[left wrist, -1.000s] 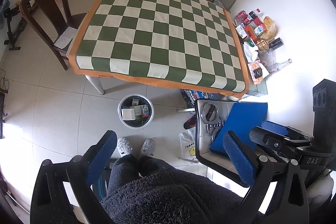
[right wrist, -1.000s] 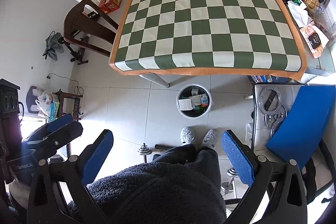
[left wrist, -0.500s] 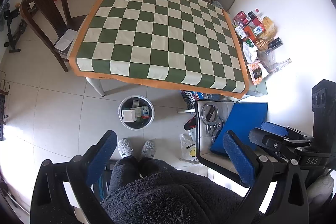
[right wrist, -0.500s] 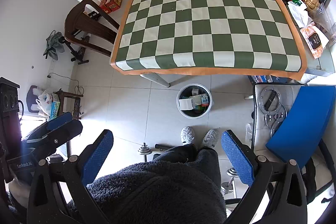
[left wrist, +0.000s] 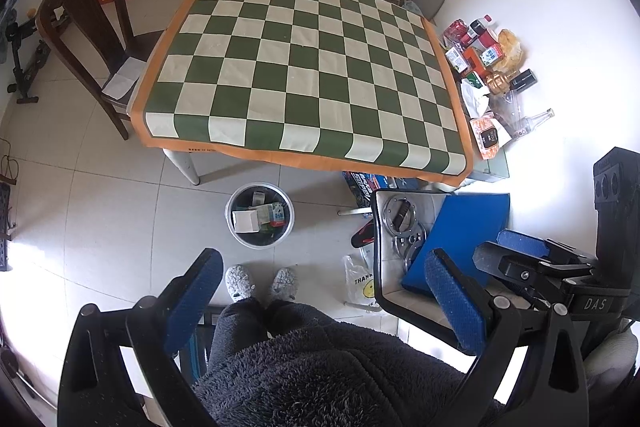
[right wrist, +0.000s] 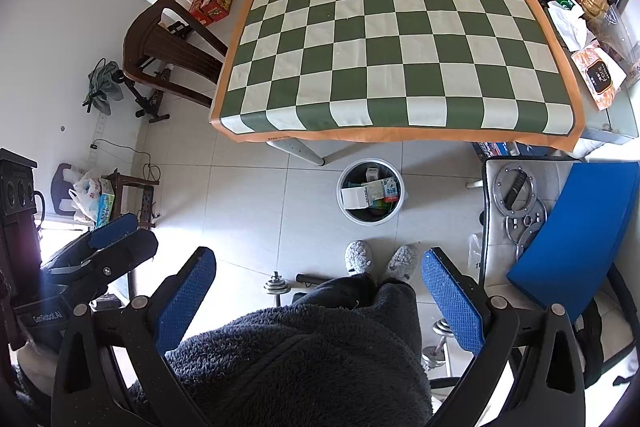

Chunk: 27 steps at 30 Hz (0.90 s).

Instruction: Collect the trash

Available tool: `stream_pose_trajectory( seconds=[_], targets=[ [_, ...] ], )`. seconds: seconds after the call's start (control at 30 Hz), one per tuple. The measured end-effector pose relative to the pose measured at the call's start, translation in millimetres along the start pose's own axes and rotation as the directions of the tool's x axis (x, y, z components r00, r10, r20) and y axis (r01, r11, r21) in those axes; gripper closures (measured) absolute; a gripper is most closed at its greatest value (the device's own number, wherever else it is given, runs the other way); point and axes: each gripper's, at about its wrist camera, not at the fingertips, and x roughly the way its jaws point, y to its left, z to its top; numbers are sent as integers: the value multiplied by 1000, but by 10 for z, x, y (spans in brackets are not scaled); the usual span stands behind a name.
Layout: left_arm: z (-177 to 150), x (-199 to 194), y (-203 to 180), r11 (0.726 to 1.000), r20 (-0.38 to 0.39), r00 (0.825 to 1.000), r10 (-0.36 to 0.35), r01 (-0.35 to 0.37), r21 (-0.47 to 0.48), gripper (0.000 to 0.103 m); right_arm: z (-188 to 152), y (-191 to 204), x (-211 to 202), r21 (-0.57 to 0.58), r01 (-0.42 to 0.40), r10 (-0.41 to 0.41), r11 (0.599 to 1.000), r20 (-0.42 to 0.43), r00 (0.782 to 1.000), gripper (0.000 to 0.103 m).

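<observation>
A round white trash bin (left wrist: pixel 260 215) stands on the tiled floor in front of the table, with boxes and cartons inside; it also shows in the right wrist view (right wrist: pixel 369 191). The table (left wrist: pixel 304 75) carries a green and white checkered cloth with nothing on it. My left gripper (left wrist: pixel 320 301) is open and empty, held high above the floor over the person's legs. My right gripper (right wrist: pixel 320 297) is open and empty, held the same way. Each gripper shows at the edge of the other's view.
A dark wooden chair (left wrist: pixel 88 35) stands left of the table. Bottles, boxes and packets (left wrist: pixel 486 67) lie along the table's right side by the wall. A chair with metal rings and a blue board (left wrist: pixel 460 231) is at the right. Dumbbells (right wrist: pixel 280 285) lie near the feet.
Both views have shifted very slightly; the table and bin sit almost where they were. Both grippers stay open and empty.
</observation>
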Motion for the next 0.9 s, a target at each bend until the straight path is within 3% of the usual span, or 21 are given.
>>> stream_pose_trajectory(
  seconds=[0.9],
  targets=[
    [-24, -19, 46, 1000, 4, 1000, 2, -3, 3, 0, -26, 84, 15, -7, -1, 1, 1000, 0, 1000, 0]
  ],
)
